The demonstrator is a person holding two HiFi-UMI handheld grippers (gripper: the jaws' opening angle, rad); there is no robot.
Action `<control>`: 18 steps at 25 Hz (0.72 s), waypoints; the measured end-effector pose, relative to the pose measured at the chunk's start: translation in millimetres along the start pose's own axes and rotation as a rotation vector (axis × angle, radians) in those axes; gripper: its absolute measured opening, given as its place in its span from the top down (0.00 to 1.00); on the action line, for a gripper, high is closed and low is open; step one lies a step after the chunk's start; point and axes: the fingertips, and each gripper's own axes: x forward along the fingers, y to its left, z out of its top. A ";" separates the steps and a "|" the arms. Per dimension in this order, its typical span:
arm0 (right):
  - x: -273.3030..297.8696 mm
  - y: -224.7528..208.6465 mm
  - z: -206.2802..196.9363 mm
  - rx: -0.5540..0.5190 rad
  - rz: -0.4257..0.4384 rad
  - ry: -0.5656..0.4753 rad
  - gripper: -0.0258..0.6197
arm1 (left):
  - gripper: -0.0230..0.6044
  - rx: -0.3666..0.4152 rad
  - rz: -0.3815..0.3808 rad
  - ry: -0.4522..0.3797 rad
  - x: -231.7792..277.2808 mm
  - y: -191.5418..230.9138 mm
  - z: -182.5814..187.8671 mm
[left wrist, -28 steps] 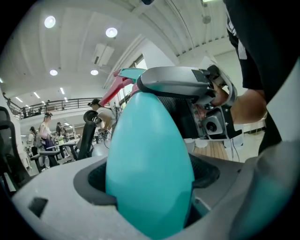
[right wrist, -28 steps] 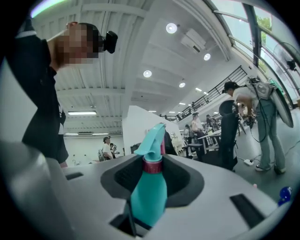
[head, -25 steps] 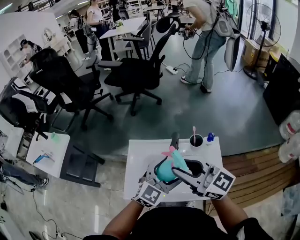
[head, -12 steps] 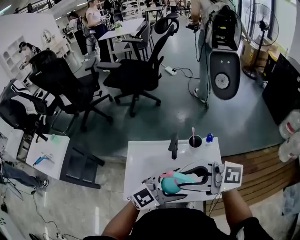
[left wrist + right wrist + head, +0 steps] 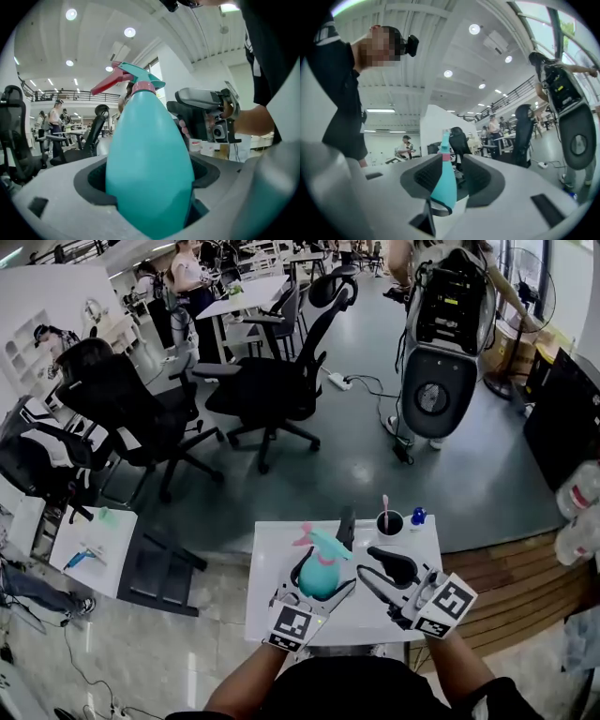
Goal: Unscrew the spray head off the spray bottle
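- The left gripper [image 5: 317,589] sits at 6 o'clock in the head view, low over the white table [image 5: 274,559]. Its two jaws are clamped on the wide body of the teal spray bottle [image 5: 319,574].
- In the left gripper view the bottle fills the gap between the jaws, both pads pressing its sides, with its neck rising toward 12 o'clock.
- The spray head [image 5: 136,77] is on the bottle above a pink collar [image 5: 143,87]. Its pink trigger [image 5: 105,84] reaches out toward 9 o'clock and the teal nozzle toward 3 o'clock.
- Whether the bottle's base touches the table cannot be told.
- The right gripper [image 5: 382,577] is at 3 o'clock of the bottle, just beside it and pointing toward it.
- Its jaws have just been opening and stand apart, gripping nothing. In the right gripper view the bottle shows through the gap beyond the tips, with neither pad on it.
- Each gripper carries its marker cube nearest the person: the left cube [image 5: 295,624] at 6 o'clock of the bottle, the right cube [image 5: 448,604] at 4 o'clock.
- At 1 o'clock of the bottle, near the table's far edge, a dark cup [image 5: 392,522] holds a pink stick [image 5: 385,506]. A small blue object [image 5: 419,515] is just beside it at 3 o'clock.
- A dark upright item [image 5: 348,524] stands at 12 o'clock of the bottle; what it is cannot be told.
- Black office chairs [image 5: 272,381] stand on the grey floor beyond the table.
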 end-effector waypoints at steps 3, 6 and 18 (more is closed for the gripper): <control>2.8 -2.2 -1.9 0.047 -0.040 0.007 0.75 | 0.24 0.010 0.059 0.019 0.4 9.1 -2.5; 12.0 7.2 -5.0 0.051 -0.023 0.033 0.75 | 0.24 0.018 0.094 0.023 2.2 12.7 -0.3; 35.8 24.4 -1.4 0.051 -0.046 0.026 0.75 | 0.24 0.061 0.155 0.018 9.1 7.5 -0.5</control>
